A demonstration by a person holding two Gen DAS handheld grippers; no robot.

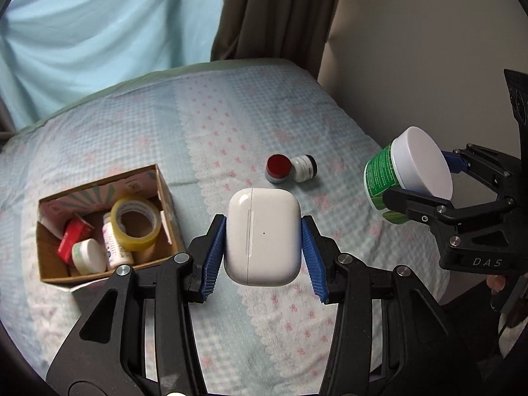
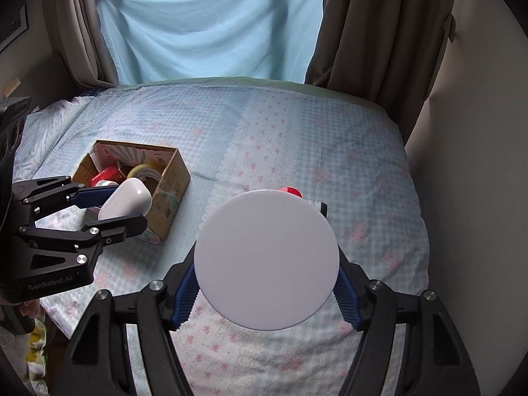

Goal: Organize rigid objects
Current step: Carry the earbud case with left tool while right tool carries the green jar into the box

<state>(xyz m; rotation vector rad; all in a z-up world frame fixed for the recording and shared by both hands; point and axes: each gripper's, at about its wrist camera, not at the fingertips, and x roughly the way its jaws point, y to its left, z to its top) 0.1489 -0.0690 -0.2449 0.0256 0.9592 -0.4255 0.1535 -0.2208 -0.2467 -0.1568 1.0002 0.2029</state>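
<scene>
My left gripper (image 1: 263, 251) is shut on a white earbud case (image 1: 262, 235), held in the air above the bed; the same case (image 2: 125, 203) shows at the left of the right wrist view. My right gripper (image 2: 267, 279) is shut on a green-labelled jar with a white lid (image 2: 265, 259), also lifted; that jar (image 1: 409, 173) appears at the right of the left wrist view. An open cardboard box (image 1: 166, 211) lies on the bed at the left, holding a tape roll (image 1: 136, 228), a red packet, a small white jar and a bottle. A red-capped pot (image 1: 279, 168) and a small black-capped bottle (image 1: 305, 168) lie on the bed.
The bed (image 2: 297, 138) has a light blue checked cover with pink bows. A wall (image 1: 429, 66) runs along its right side. Brown curtains (image 2: 356, 26) and a pale blue sheet (image 2: 204, 23) hang behind the far edge. Fingers of a hand (image 1: 496, 283) hold the right gripper's handle.
</scene>
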